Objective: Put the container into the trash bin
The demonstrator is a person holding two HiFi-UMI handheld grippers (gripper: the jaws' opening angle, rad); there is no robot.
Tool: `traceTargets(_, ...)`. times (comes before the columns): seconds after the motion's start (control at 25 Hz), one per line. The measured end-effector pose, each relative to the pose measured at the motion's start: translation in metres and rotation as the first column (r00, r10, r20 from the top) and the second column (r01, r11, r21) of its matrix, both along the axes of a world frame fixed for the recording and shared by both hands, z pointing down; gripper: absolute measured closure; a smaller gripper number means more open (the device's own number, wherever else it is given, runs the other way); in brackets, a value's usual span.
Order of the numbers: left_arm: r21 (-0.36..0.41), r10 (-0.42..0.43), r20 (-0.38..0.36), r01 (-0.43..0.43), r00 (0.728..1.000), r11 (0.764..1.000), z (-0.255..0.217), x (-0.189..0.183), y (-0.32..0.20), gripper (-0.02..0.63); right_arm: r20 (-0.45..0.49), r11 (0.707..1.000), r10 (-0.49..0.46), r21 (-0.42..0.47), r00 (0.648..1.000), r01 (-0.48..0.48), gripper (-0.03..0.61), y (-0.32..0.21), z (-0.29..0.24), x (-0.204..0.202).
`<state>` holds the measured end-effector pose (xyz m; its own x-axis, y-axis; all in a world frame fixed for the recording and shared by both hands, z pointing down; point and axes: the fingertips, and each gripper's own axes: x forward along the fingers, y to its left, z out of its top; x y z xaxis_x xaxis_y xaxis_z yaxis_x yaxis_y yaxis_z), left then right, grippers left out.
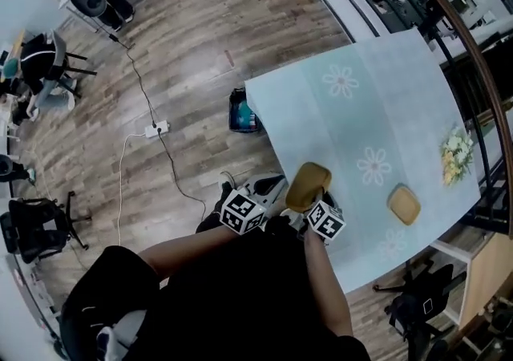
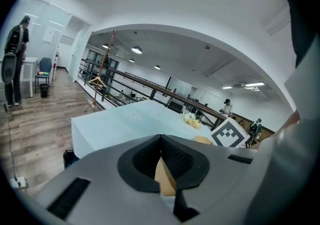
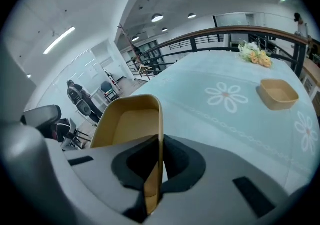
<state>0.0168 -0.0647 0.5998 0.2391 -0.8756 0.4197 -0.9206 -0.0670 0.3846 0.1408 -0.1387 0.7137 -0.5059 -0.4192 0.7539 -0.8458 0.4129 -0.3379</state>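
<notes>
The right gripper (image 3: 160, 145) has its 2 jaws pinched almost together on one wall of the tan container (image 3: 127, 121), held up at the table's (image 1: 377, 95) near edge and well apart from the trash bin (image 1: 240, 111) on the floor. The left gripper (image 2: 161, 142) is closed on a thin tan piece (image 2: 165, 179).

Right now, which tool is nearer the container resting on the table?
Right. The right tool, clamped on a second container, is left of the resting container, at the table's near edge; the left tool sits farther left, off the table.
</notes>
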Motion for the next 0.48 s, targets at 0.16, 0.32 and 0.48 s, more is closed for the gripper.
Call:
traceTargets(0.16, 0.001, -0.078, 0.002, 0.078, 0.997, 0.997, 0.006, -0.057, 0.044, 0.6, -0.033, 0.99, -0.132, 0.046, 0.991, 0.134, 0.54, 0.03, 0.0, -0.076)
traceTargets(0.32, 0.023, -0.155, -0.027, 0.156, 0.988, 0.988, 0.016, -0.116, 0.083, 0.6, -0.017, 0.959, -0.282, 0.022, 0.959, 0.282, 0.54, 0.078, 0.011, -0.157)
traceTargets(0.48, 0.029, -0.206, -0.055, 0.208, 0.977, 0.978, 0.023, -0.177, 0.105, 0.6, -0.056, 0.916, -0.4, 0.014, 0.915, 0.401, 0.54, 0.106, 0.018, -0.227)
